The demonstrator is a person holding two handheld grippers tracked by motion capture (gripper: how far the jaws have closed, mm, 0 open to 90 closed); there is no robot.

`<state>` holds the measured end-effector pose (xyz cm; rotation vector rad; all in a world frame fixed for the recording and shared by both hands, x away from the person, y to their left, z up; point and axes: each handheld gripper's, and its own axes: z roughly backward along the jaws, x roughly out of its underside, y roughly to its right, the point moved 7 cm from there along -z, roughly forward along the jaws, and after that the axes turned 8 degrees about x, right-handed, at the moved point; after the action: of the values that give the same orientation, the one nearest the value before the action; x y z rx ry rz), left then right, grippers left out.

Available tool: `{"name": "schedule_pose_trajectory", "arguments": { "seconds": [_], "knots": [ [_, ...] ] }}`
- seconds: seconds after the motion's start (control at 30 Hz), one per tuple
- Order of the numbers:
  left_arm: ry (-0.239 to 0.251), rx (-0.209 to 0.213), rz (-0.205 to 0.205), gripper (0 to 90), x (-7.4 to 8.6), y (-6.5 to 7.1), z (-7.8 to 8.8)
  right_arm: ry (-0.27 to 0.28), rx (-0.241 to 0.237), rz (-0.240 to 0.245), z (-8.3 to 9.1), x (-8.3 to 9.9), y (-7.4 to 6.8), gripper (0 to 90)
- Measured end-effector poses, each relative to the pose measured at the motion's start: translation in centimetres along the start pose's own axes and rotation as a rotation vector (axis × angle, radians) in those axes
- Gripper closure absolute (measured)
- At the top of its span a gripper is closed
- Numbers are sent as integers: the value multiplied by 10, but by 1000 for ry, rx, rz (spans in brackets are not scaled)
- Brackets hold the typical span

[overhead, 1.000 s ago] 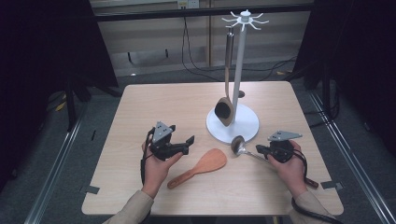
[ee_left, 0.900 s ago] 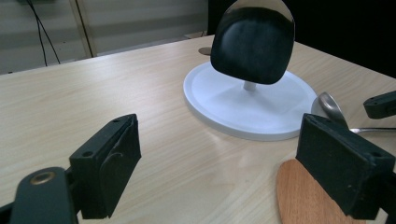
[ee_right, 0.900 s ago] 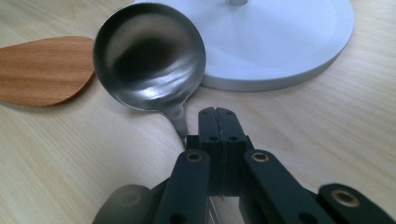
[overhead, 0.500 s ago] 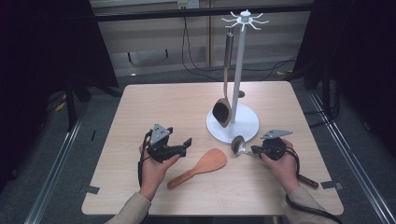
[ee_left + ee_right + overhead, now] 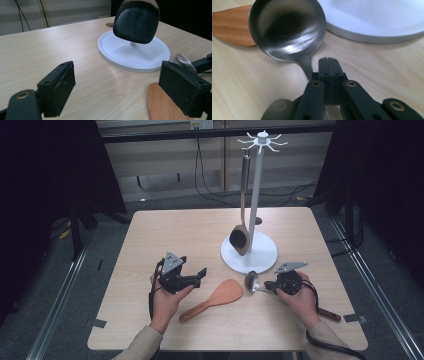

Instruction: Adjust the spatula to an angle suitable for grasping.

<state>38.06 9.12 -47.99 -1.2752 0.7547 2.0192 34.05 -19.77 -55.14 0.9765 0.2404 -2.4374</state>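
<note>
A steel ladle (image 5: 251,281) lies on the table in front of the white stand's base (image 5: 260,257), its wooden handle end poking out behind the person's right hand. My right gripper (image 5: 267,284) sits low over the ladle's thin stem. In the right gripper view its jaws (image 5: 328,65) meet with no gap, and the stem of the ladle (image 5: 287,30) runs under the left one. A wooden spatula (image 5: 220,296) lies between the hands. My left gripper (image 5: 197,277) is held wide open, nothing between its pads (image 5: 60,87), pointing toward the spatula (image 5: 165,105) and base (image 5: 125,57).
A black-headed utensil (image 5: 240,239) hangs from the stand's hooks (image 5: 262,141), just above the base. The table (image 5: 175,235) is bare wood to the left and back. Cables lie on the floor behind; tape marks sit at the near corners.
The right hand has shifted slightly left and toward the near edge, staying over the ladle's stem. The left gripper, spatula and stand have not moved.
</note>
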Motion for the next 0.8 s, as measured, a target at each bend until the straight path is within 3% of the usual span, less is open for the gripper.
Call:
{"name": "schedule_pose_trajectory", "arguments": {
  "seconds": [0.17, 0.23, 0.4, 0.8],
  "knots": [
    [-5, 15, -13, 138, -3, 5, -7, -3, -33, 21, 4, 5, -6, 900],
    [-4, 22, -15, 138, -4, 8, -10, 5, -66, 26, 6, 7, -10, 900],
    [-12, 51, -24, 140, -5, 15, -18, -2, -78, 52, 11, 11, -18, 900],
    [-12, 72, -25, 139, -8, 21, -31, 4, -130, 94, 20, 17, -38, 900]
  ]
}}
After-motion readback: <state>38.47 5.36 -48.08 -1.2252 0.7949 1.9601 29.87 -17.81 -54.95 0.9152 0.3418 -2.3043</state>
